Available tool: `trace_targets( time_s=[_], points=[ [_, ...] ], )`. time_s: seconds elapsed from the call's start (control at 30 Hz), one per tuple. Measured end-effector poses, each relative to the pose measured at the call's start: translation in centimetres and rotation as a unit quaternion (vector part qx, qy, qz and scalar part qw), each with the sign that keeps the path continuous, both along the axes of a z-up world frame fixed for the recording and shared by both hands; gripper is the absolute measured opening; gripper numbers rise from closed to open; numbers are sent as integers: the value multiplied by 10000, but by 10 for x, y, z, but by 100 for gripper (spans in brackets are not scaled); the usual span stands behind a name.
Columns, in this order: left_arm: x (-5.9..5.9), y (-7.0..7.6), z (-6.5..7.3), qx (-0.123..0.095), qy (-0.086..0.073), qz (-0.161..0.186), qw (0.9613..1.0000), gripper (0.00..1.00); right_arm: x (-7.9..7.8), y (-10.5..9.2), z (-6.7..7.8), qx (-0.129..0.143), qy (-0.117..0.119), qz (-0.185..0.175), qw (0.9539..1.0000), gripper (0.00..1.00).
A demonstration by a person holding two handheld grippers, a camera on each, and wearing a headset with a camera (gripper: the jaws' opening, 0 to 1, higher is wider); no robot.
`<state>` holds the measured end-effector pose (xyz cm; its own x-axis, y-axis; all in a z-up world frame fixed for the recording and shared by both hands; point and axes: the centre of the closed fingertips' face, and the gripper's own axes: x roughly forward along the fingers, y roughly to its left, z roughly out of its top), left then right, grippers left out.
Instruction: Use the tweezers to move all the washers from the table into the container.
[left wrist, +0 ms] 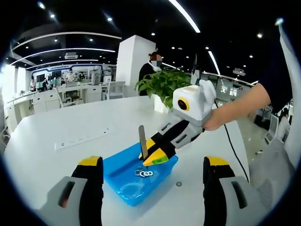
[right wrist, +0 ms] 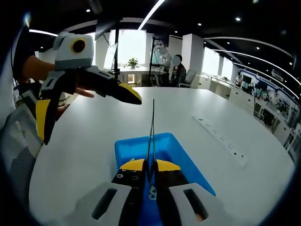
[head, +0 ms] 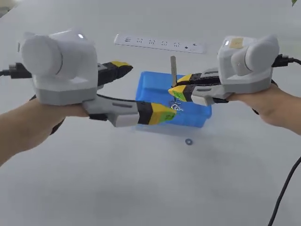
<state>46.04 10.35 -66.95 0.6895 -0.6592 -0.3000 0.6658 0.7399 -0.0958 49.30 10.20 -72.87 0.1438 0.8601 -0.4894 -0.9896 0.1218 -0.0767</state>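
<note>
An open office is stretching away behind the white tabletop (head: 94, 188). The left gripper (head: 151, 90) is hovering at the left side of the blue container (head: 150, 80), its fingers spread wide and carrying nothing. The right gripper (head: 181, 89) is reaching over the container from the right, fingers pinching one pair of tweezers (head: 173, 70) that is standing roughly upright. One power strip (head: 160, 44) is lying beyond the container. A cluster of washers (left wrist: 146, 173), too small to count, is sitting inside; one washer (head: 188, 141) is lying just outside the near wall, nearer the right gripper.
</note>
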Motion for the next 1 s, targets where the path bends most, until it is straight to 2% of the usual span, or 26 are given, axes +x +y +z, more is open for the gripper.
trace_targets(
  time_s=[0.13,0.23,0.37,0.43,0.5,0.63,0.8,1.0],
  points=[
    [17,-8,7,-224,-16,-99,9997,86,-3,0,2,56,-27,117,9999,7],
    [26,-12,7,-261,7,-188,9995,75,-4,0,4,105,-62,145,9998,7],
    [32,-14,10,-301,-5,-324,9990,53,-6,0,5,133,-47,193,9997,7],
    [31,-18,11,-276,28,-485,9984,41,-8,-1,5,132,-57,232,9996,7],
    [30,-20,13,-211,-16,-604,9980,29,-9,-1,7,159,-39,268,9995,7],
    [28,-25,11,-133,39,-749,9971,26,-10,-3,7,162,-30,287,9995,7],
    [23,-31,13,-28,-43,-918,9958,17,-15,-5,6,172,70,346,9992,7],
    [16,-33,15,19,-38,-1124,9937,9,-21,-8,2,151,170,433,9988,7]
  ],
)
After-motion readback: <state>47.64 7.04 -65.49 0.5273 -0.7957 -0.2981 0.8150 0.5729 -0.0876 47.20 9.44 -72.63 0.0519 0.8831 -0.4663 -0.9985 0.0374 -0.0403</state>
